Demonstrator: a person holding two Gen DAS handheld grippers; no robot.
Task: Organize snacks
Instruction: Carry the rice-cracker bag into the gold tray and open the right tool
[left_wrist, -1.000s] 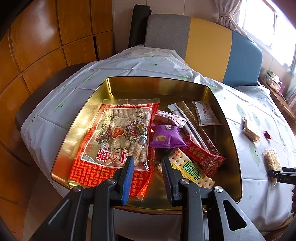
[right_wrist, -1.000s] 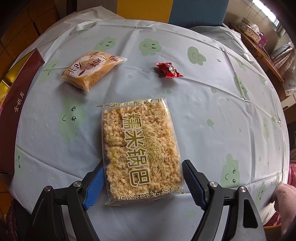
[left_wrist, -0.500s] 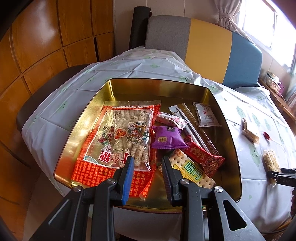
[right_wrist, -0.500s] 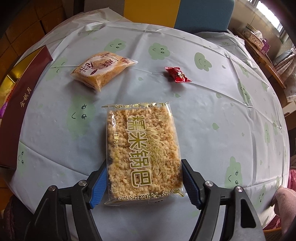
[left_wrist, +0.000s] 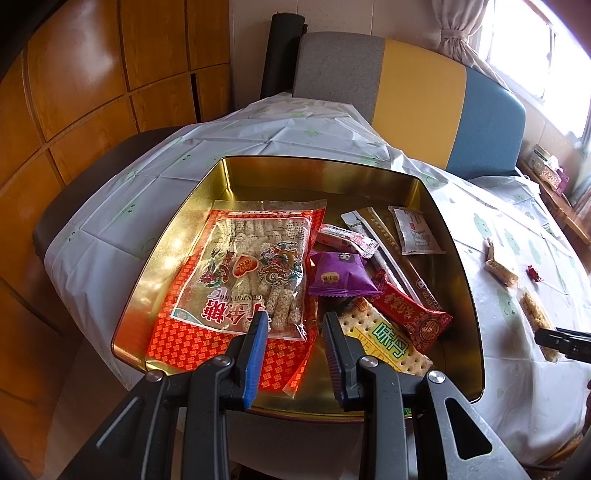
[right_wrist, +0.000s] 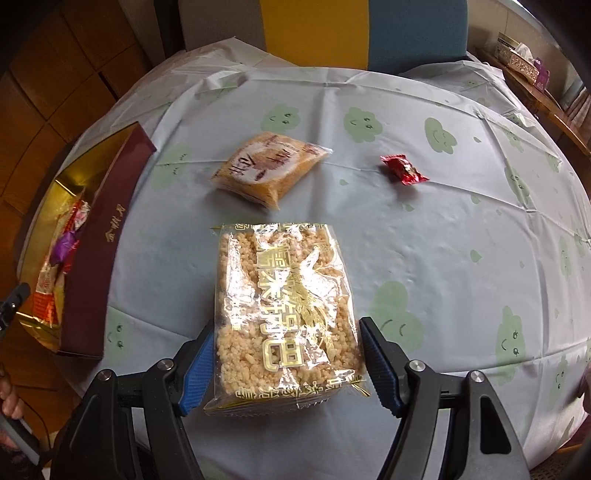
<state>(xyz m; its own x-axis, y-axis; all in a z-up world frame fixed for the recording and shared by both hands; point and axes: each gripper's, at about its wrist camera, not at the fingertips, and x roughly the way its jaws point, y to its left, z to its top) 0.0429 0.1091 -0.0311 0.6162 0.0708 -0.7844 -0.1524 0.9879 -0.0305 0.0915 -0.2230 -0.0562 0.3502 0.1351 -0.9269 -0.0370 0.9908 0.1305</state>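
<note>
On the cloud-print tablecloth (right_wrist: 424, 229) beside the gold tin (left_wrist: 280, 173), the right gripper (right_wrist: 288, 365), its jaws having just closed, pinches the rice-crisp packet (right_wrist: 284, 306) for boxing, while the left gripper (left_wrist: 295, 332) hovers half-spread, empty.

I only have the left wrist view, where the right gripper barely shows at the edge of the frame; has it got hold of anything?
Observer: Yes. The right gripper has just been closing its jaws, and its pads press both long sides of the rice cracker pack.
Operator: Is anything lying between that pack and the tin?
Observer: No, only bare tablecloth up to the maroon outer wall of the tin.
</note>
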